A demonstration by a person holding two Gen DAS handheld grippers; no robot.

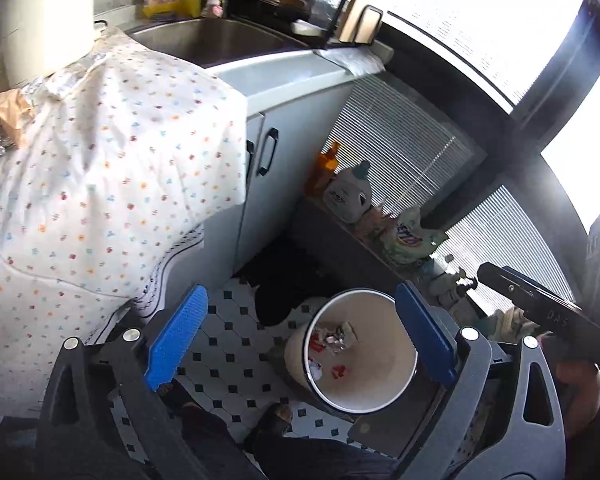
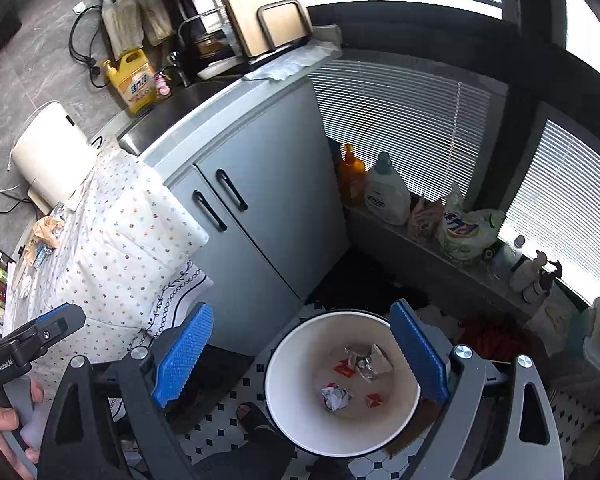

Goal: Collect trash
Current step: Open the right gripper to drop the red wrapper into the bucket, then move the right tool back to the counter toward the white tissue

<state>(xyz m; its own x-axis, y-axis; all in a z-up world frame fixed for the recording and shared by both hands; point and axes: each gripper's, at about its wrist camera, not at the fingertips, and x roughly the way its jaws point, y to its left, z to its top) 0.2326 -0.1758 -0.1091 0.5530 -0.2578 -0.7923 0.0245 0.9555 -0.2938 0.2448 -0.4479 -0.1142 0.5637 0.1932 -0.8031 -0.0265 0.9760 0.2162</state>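
A round white bin (image 1: 384, 380) (image 2: 296, 408) with a dark rim stands on the tiled floor. Crumpled foil, paper and red scraps (image 2: 360, 364) lie at its bottom (image 1: 332, 336). My left gripper (image 1: 300, 336) hangs above the bin's left edge, open, with nothing between its blue pads. My right gripper (image 2: 304, 356) is over the bin, also open and empty. In the left wrist view, the right gripper's black body (image 1: 540, 304) shows at the right edge. More foil and brown paper (image 1: 8, 120) (image 2: 44, 232) lie on the cloth-covered table.
A table under a dotted white cloth (image 1: 100, 184) (image 2: 116, 240) stands left of the bin. A grey sink cabinet (image 2: 260, 208) is behind it. Detergent bottles and bags (image 2: 388, 192) line the window ledge. The person's sandalled feet (image 1: 276, 416) are on the floor near the bin.
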